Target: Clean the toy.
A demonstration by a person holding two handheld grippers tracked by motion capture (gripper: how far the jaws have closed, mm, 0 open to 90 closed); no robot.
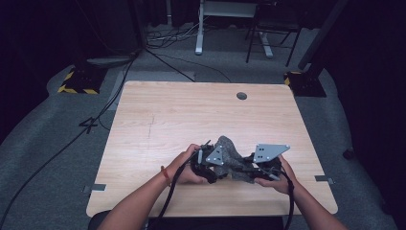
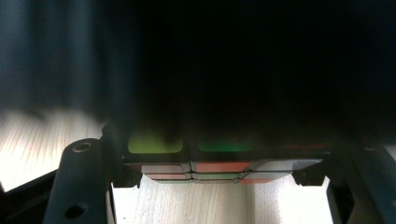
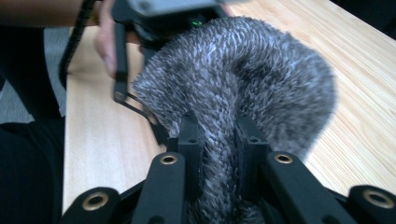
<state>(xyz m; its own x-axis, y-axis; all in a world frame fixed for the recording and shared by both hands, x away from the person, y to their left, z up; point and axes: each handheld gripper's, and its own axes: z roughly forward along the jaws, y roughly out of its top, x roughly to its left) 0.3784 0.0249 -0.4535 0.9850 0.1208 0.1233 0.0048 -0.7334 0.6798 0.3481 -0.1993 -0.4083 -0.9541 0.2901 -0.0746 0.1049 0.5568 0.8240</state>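
grey cloth [image 3: 243,79] pinched in right gripper [image 3: 219,140]; cube [image 2: 219,161] likely underneath.

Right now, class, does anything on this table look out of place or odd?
Yes: a colourful twisty puzzle cube sits between the left tongs, under a fuzzy grey knitted cloth draped over it. The right tongs pinch a fold of that cloth, which is bunched up rather than flat.
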